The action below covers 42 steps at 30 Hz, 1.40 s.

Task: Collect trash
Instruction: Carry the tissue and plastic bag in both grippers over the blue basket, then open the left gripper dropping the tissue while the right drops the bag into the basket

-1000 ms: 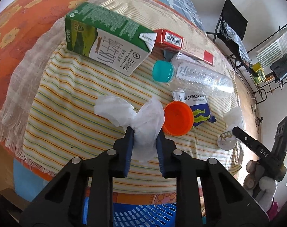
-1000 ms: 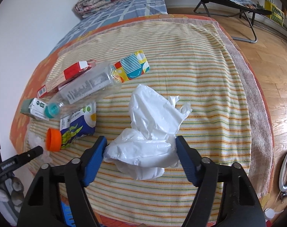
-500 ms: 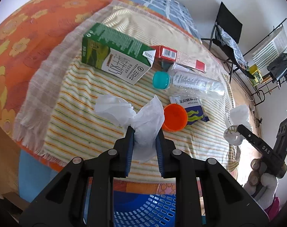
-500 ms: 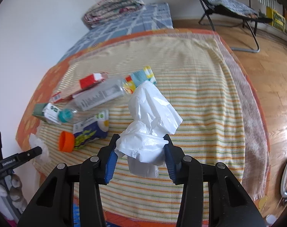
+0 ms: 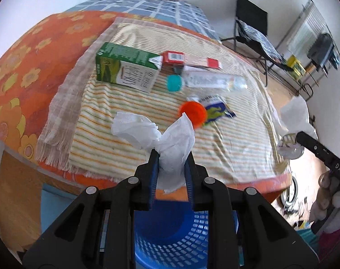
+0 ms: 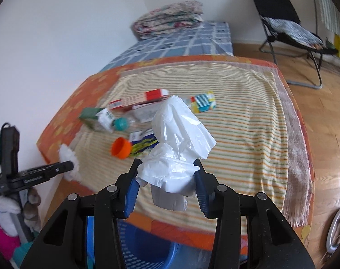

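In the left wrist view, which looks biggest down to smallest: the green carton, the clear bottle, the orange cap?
1. Green carton
2. Clear bottle: slimmer than the carton, similar length
3. Orange cap: clearly smallest, though it lies nearer the camera

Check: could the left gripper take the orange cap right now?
Probably not as things stand. The left gripper is shut on a crumpled tissue, so its jaws are occupied. The orange cap lies exposed on the striped cloth, but the tissue must first go into the blue basket.

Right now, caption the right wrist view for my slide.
Right claw shut on a crumpled plastic bag above the blue basket.
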{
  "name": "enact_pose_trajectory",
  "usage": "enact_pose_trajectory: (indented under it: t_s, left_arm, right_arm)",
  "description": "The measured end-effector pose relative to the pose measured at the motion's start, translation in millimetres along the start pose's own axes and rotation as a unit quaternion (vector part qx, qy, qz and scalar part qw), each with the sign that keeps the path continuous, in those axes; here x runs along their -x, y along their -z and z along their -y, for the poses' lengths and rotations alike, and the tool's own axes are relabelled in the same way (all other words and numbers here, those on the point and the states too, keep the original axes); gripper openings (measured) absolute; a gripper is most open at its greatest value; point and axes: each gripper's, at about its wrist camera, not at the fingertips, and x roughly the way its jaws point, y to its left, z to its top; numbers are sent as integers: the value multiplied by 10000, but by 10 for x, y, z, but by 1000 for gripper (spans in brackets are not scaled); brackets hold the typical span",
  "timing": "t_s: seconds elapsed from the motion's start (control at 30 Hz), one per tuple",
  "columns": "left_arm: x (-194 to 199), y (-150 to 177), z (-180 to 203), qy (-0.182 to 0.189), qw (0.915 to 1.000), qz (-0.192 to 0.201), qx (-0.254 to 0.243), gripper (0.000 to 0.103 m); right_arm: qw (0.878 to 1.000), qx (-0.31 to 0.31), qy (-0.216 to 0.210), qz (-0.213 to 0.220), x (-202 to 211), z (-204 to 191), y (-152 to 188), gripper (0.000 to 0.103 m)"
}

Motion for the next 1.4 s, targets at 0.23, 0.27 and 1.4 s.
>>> enact_pose_trajectory:
  t_s: [0.23,0.27,1.4]
  left_arm:
    - [67,278,225,61,9989,-99,-451,21]
    - [64,323,247,90,9987,-134,-485,21]
    - [-276,1208,281,-170,9908,-1049,-835,21]
  right_arm:
    - [9988,454,-150,-46,108,-284,281,43]
    - [9987,475,-182,-76,104,-308,311,43]
    - [9849,1187,-474,-1172,-200,-841,1406,47]
